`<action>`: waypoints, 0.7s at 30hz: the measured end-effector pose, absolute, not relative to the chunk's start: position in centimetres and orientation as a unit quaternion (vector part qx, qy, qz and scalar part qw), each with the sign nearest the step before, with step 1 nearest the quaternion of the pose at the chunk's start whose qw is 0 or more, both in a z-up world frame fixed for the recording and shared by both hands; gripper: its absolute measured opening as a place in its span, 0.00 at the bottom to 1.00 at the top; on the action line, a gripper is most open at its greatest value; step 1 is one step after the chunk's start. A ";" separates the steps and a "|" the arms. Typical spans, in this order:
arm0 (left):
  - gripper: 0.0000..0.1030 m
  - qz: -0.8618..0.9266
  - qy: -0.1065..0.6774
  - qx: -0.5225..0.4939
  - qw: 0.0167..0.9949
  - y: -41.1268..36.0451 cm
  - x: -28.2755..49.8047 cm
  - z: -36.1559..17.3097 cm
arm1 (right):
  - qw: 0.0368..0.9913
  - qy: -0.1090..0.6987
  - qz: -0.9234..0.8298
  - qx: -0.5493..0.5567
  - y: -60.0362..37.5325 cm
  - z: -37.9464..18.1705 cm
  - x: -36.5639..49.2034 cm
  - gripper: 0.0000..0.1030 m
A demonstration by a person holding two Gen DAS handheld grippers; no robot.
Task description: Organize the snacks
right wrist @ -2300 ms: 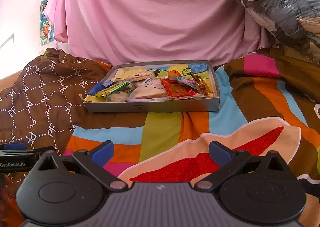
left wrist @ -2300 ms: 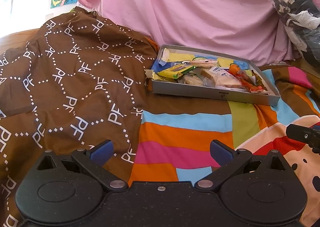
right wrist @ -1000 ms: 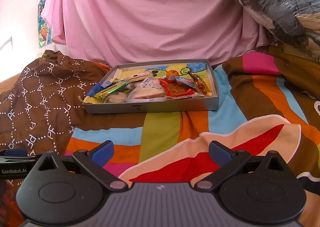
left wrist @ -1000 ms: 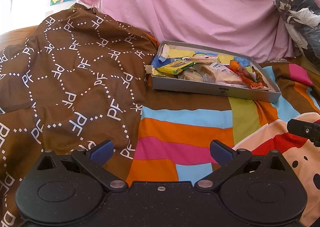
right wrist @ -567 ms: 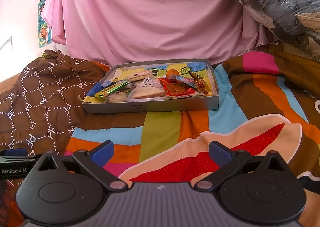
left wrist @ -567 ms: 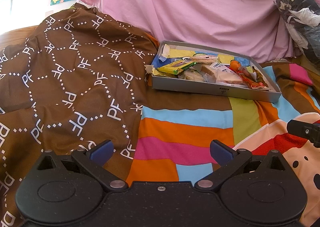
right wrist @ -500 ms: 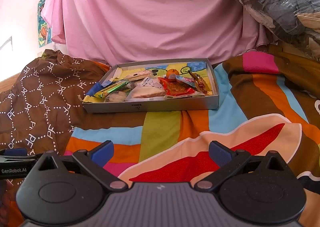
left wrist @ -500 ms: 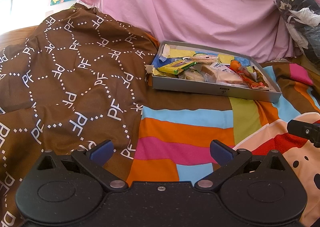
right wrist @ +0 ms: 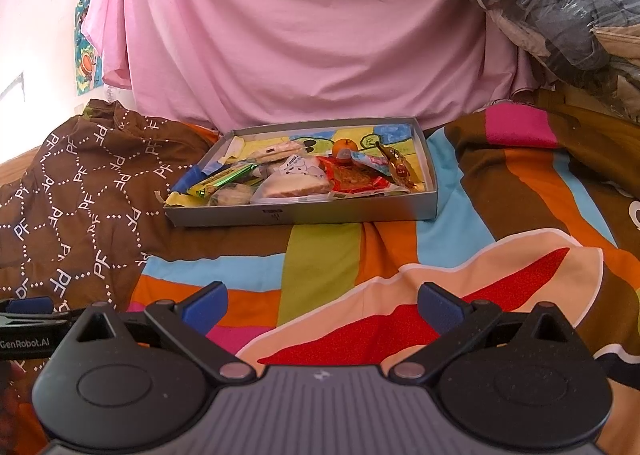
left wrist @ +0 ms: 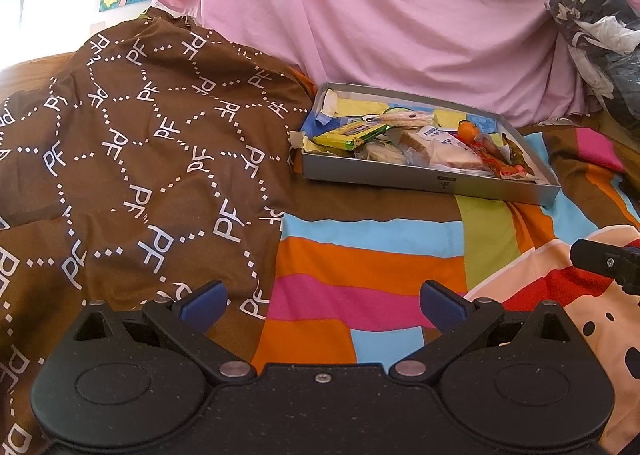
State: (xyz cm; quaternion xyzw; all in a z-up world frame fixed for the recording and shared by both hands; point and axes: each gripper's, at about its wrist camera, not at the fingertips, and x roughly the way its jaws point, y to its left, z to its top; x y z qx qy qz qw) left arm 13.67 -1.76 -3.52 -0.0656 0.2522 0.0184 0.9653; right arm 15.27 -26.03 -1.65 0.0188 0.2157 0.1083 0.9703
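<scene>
Hovering, left hand-held gripper (left wrist: 322, 301): fingers spread wide, empty, touching nothing
Right hand-held gripper (right wrist: 322, 303): spread equally wide, empty
Snacks (right wrist: 296, 175): heaped in grey tray (right wrist: 304, 213) on striped bedspread (right wrist: 320, 259), well apart from both
Open room: bare bedspread before the tray
Edges: brown cloth (left wrist: 140, 143) against tray's left
Right view only: tray's whole near wall

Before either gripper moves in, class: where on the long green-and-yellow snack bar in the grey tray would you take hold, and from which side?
Grip the green-and-yellow bar across its narrow width near the middle, coming from above. It lies slantwise on top of the other packets at the left end of the tray, so its long edges look exposed, while the tray wall blocks a low approach. The left gripper is probably nearer that end.
</scene>
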 end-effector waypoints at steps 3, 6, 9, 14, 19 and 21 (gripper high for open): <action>0.99 0.019 0.252 -0.065 0.965 -1.8 13.7 -3.5 | 0.970 0.216 0.108 0.018 -26.0 -1.6 15.3 1.00; 0.99 0.018 0.252 -0.066 0.965 -1.8 13.7 -3.5 | 0.970 0.217 0.108 0.018 -25.9 -1.6 15.3 1.00; 0.99 0.018 0.253 -0.066 0.965 -1.8 13.7 -3.5 | 0.970 0.218 0.108 0.020 -25.9 -1.7 15.3 1.00; 0.99 0.018 0.253 -0.067 0.965 -1.7 13.6 -3.5 | 0.970 0.218 0.108 0.019 -25.9 -1.6 15.3 1.00; 0.99 0.018 0.253 -0.069 0.965 -1.7 13.6 -3.5 | 0.969 0.219 0.109 0.018 -25.8 -1.7 15.4 1.00; 0.99 0.020 0.258 -0.073 0.963 -1.6 13.6 -3.6 | 0.969 0.220 0.109 0.018 -25.8 -1.7 15.4 1.00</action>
